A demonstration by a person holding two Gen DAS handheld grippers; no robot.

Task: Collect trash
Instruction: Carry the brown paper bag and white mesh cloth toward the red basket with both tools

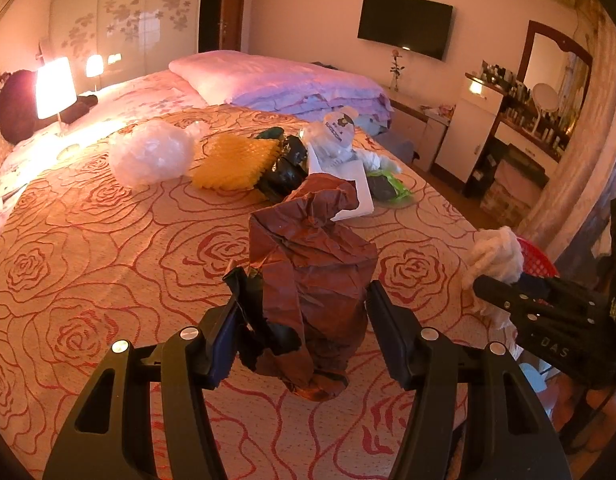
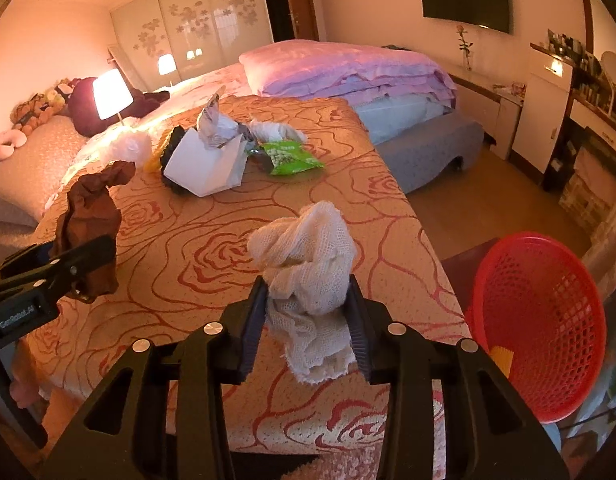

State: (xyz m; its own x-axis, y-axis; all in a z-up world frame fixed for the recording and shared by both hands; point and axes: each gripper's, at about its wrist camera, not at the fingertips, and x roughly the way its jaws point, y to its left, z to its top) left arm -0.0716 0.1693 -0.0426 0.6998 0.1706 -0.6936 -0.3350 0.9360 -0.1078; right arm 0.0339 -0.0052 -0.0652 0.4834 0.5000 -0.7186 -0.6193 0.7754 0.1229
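Left wrist view: left gripper held a crumpled brown paper bag above the rose-patterned bedspread. Bag upright, clear of the cover, its twisted top pointing away from the camera; a torn dark strip hung at its left side. Jaws stood roughly half open, yet both pads lay against the bag's sides, so the width looked set by the bag's bulk, not by slack. Judged a firm carry grip.

Right wrist view: right gripper clamped a wad of white gauze-like cloth. Jaws narrow, pads pressing the wad from both sides, loose ends drooping below. The grip looked light; the cloth compresses easily and could slip.

The red mesh basket stood off the right edge of the bed, near side, mouth tilted toward the camera, with something yellow inside at its bottom. Presumably it was the bin, placed beside the bed so both hands could reach it. The right gripper was the nearer to it.

Still on the cover, far side: a clear plastic wrap, a yellow mesh sleeve, a white paper bag and a green snack packet, bunched together. Task judged partly done.
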